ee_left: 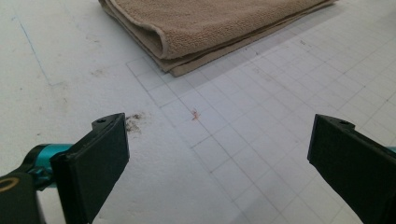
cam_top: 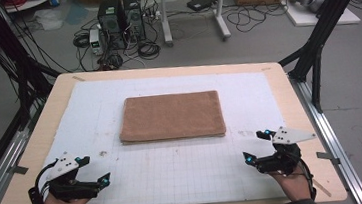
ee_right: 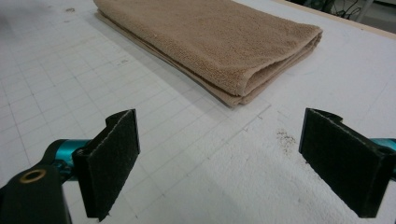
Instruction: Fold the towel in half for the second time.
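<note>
Brown terry cloth, a folded towel (cam_top: 172,116), lay flat in the middle of the white gridded mat (cam_top: 176,178) that covered the wooden worktop (cam_top: 289,96). The left gripper (cam_top: 96,171) rested on the mat near the towel's front left corner, well apart from it, its 2 fingers (ee_left: 95,163) spread wide and holding nothing. The right gripper (cam_top: 254,146) sat near the towel's front right corner, also not touching it, its fingers (ee_right: 112,158) wide too. A small dark stain (ee_left: 134,122) marked the mat just in front of the towel's left corner.
</note>
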Demonstrator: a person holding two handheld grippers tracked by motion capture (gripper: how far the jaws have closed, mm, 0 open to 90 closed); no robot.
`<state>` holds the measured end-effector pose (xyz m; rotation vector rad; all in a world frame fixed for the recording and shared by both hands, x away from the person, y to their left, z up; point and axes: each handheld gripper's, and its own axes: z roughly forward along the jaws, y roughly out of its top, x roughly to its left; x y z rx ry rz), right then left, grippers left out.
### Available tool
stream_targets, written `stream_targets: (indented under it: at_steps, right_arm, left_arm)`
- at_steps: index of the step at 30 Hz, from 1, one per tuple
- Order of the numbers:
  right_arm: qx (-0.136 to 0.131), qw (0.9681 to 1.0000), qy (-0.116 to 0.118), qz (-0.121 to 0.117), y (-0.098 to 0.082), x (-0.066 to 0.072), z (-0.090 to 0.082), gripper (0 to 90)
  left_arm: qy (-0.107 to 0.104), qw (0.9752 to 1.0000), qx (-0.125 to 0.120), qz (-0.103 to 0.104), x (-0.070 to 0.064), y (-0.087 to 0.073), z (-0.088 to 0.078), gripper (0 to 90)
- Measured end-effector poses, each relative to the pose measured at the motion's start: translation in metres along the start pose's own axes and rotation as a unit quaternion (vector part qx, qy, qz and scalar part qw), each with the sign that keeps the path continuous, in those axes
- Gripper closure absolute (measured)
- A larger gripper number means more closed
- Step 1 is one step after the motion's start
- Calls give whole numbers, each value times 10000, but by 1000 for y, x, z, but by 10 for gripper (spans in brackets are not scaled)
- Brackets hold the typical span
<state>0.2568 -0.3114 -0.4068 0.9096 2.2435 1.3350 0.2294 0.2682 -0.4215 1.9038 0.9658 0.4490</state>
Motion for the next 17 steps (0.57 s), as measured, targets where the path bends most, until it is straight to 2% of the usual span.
stream_targets:
  at_steps: [17]
  right_arm:
    - [23, 10000, -5, -46, 1, 6, -1, 116]
  left_arm:
    - [6, 10000, -64, -3, 0, -5, -7, 59]
